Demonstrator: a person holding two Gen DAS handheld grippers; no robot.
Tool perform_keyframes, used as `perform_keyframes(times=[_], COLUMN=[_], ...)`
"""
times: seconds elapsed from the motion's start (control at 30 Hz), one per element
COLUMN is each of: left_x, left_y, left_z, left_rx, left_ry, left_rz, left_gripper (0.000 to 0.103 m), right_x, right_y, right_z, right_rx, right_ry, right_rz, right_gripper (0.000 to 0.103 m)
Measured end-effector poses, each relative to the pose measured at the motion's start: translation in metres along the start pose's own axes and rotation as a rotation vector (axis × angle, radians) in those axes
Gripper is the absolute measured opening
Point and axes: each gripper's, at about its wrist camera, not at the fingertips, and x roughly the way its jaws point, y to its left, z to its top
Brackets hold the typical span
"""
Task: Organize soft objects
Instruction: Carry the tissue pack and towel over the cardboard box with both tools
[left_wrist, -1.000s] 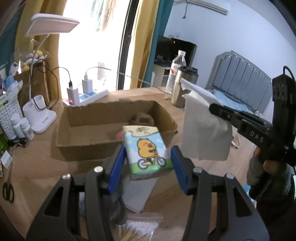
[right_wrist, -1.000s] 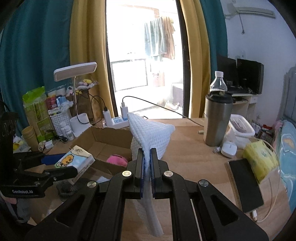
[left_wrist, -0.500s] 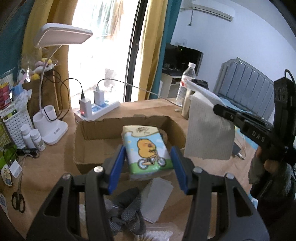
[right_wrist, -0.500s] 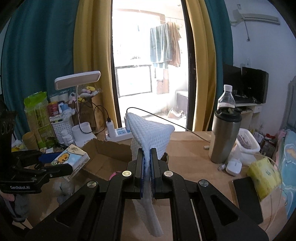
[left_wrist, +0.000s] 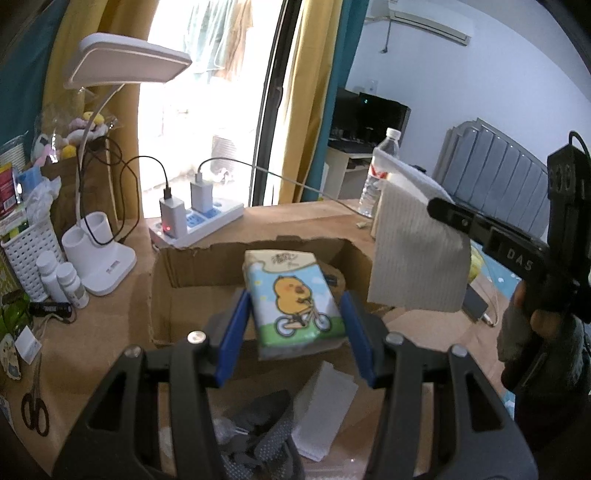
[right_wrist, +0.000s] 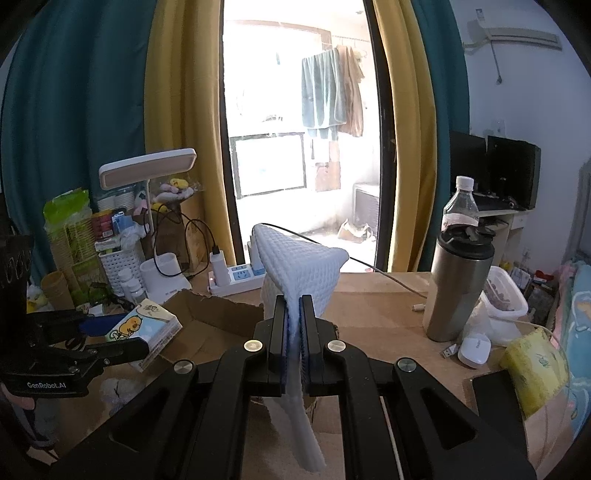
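My left gripper (left_wrist: 295, 325) is shut on a tissue pack (left_wrist: 291, 295) printed with a yellow chick on a bicycle, held in the air above the near edge of an open cardboard box (left_wrist: 207, 269). My right gripper (right_wrist: 293, 332) is shut on a white waffle-weave cloth (right_wrist: 299, 266) that drapes over and below the fingers. In the left wrist view the cloth (left_wrist: 417, 254) hangs to the right of the box. In the right wrist view the tissue pack (right_wrist: 144, 328) sits at the left, over the box (right_wrist: 218, 325).
On the wooden table are a white desk lamp (left_wrist: 107, 155), a power strip (left_wrist: 195, 221), white bottles (left_wrist: 62, 280), scissors (left_wrist: 33, 406), grey and white cloths (left_wrist: 280, 424), a steel tumbler (right_wrist: 458, 288), a water bottle (right_wrist: 460, 203), a mouse (right_wrist: 474, 349) and a yellow sponge (right_wrist: 535, 369).
Both grippers have risen and pulled back a little, so the box now lies lower and farther in both views. The tissue pack and cloth stay gripped.
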Motion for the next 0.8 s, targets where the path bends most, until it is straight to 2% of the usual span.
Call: perform_keyframes(times=[0.43, 0.6, 0.8], left_x=[0.024, 0.035, 0.046], left_y=[0.011, 0.018, 0.025], left_z=[0.003, 0.001, -0.002], left_rx=[-0.032, -0.053, -0.069], left_ry=[0.015, 0.037, 0.057], left_rz=[0.005, 0.001, -0.001], left_gripper=[0.053, 0.053, 0.053], right_x=[0.047, 0.069, 0.097], right_y=[-0.008, -0.005, -0.005], right_z=[-0.004, -0.012, -0.033], right_rx=[0.005, 0.008, 0.025], right_ry=[0.071, 0.119, 0.219], right_rz=[0.038, 0.052, 0.048], right_gripper=[0.007, 0.007, 0.007])
